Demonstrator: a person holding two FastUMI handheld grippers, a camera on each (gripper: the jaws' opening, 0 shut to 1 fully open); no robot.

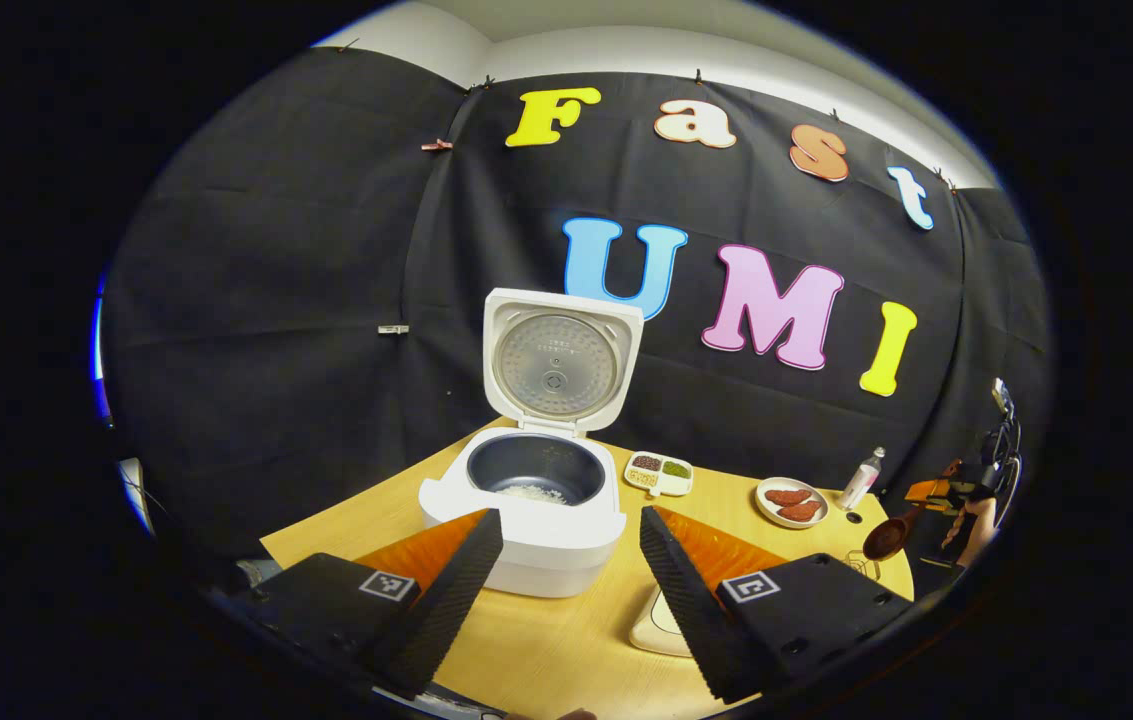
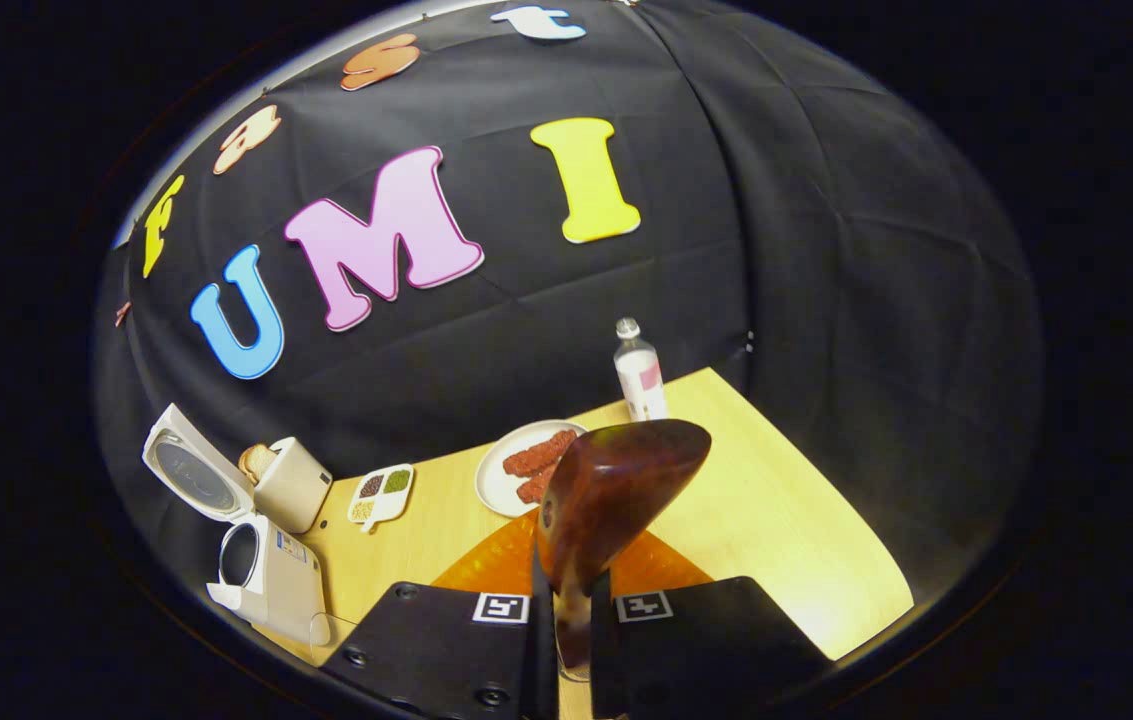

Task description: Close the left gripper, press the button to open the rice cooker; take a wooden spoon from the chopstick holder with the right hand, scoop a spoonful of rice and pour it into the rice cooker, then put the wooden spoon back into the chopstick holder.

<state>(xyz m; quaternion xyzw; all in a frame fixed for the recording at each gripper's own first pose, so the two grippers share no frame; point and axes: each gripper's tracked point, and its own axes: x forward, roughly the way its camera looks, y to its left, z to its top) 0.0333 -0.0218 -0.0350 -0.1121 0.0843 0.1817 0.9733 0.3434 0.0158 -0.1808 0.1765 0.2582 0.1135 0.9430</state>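
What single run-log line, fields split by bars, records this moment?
rice cooker: lid open, rice inside | left gripper: open, before cooker | right gripper: shut on wooden spoon | spoon return: not yet done

so the booth is basically black cloth (image 1: 276, 300) hung as the back walls, a bit creased, pinned along the top with small clips (image 1: 436, 145). pale wall (image 1: 626, 40) showing above it. light wooden table (image 2: 786, 500) underneath, lit pretty warm and bright
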